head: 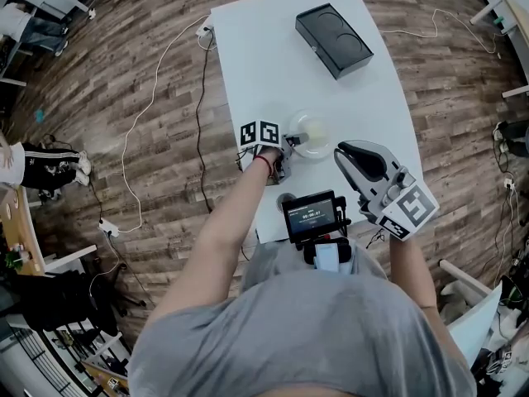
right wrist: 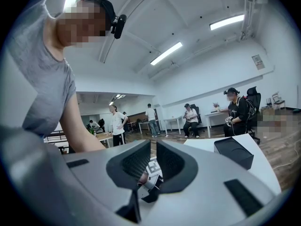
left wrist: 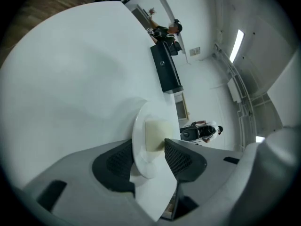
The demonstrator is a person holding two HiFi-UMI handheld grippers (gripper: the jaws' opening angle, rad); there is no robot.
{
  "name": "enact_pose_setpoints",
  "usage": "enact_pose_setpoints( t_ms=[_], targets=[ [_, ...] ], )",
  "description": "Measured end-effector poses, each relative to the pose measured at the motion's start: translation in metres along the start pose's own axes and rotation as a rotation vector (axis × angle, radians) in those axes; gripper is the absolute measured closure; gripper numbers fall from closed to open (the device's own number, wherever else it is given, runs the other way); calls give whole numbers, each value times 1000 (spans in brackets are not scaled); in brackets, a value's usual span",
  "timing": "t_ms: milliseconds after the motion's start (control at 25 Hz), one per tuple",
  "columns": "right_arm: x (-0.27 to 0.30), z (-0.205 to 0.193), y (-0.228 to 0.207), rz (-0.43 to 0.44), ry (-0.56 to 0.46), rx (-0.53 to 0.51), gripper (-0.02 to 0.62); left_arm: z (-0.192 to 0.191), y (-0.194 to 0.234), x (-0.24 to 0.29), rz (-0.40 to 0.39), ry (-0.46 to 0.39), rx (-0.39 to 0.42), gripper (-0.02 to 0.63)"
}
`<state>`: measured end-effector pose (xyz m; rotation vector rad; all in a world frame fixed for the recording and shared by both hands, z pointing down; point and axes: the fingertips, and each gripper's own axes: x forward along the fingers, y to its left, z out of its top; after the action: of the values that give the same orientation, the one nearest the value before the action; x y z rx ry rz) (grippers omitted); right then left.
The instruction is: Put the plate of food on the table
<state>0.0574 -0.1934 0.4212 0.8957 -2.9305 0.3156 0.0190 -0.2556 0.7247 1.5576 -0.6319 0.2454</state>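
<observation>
A white plate (head: 312, 135) with a pale block of food (left wrist: 155, 133) rests on the white table (head: 264, 56) near its front left part. My left gripper (head: 291, 143) is at the plate's near left rim. In the left gripper view the jaws (left wrist: 149, 154) stand open, one on each side of the rim (left wrist: 141, 166), and the pads do not press on it. My right gripper (head: 351, 154) hovers to the right of the plate, apart from it. Its jaws (right wrist: 153, 149) are shut with nothing between them.
A black box (head: 333, 40) lies on the far part of the table, also in the right gripper view as a black box (right wrist: 233, 152). A small screen device (head: 310, 216) hangs at the person's chest. Cables (head: 149, 114) run over the wooden floor on the left. People stand and sit in the background.
</observation>
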Motion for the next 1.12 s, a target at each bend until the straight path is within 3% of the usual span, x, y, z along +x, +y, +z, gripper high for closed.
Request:
enact_pose_setpoints(
  t_ms=[440, 760, 1120],
  targets=[
    [-2, -2, -1, -2, 2, -4, 561, 6, 12, -15, 237, 8, 336, 411],
    [-3, -6, -2, -1, 6, 0, 561, 7, 10, -26, 284, -17, 408, 412],
    [-6, -12, -1, 3, 10, 16, 560, 7, -13, -48, 261, -109, 451, 413]
  ],
)
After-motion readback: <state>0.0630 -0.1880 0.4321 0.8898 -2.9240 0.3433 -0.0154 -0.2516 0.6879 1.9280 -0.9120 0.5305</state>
